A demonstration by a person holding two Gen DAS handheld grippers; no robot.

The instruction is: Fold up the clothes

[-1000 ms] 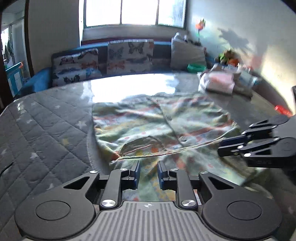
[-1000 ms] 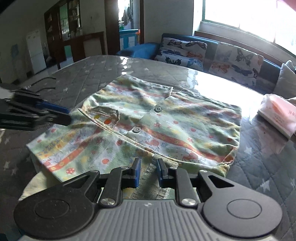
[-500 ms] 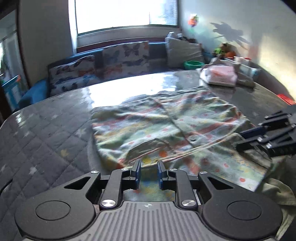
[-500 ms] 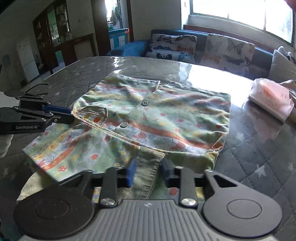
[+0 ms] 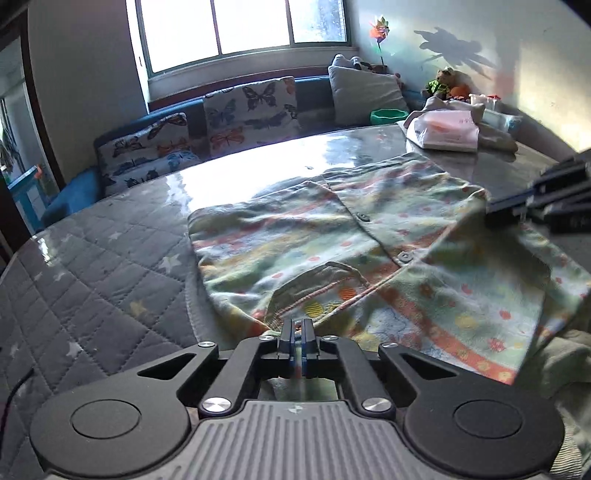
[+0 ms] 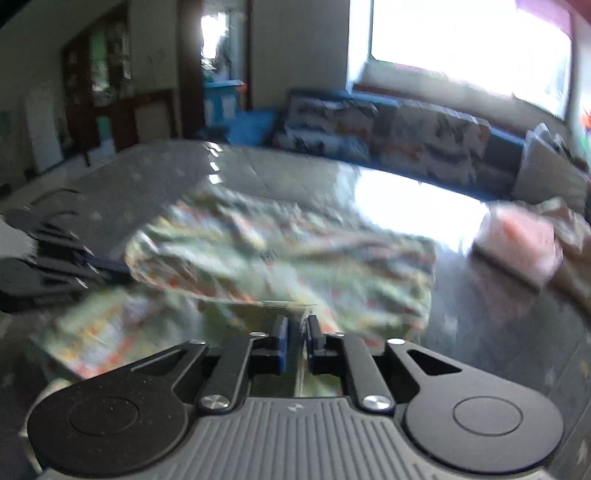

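Green patterned button-up shirt lies mid-frame on the quilted grey desk, barely folded, the left claw and right claw each pinching its near edge.

Place: you are working in a lived-in home, a sitting room by the look of it.
Work surface: grey quilted cover with pale stars, a domestic spread, filling the lower left of your left view.
Seating: blue sofa along the far wall, with butterfly-print cushions at upper centre.
Light: wide window above the sofa, glare on the cover.
Household clutter: green bowl, soft toy and paper pinwheel at upper right.
Beyond: your right view, blurred, shows a dark wooden cabinet at upper left and a doorway to another room.
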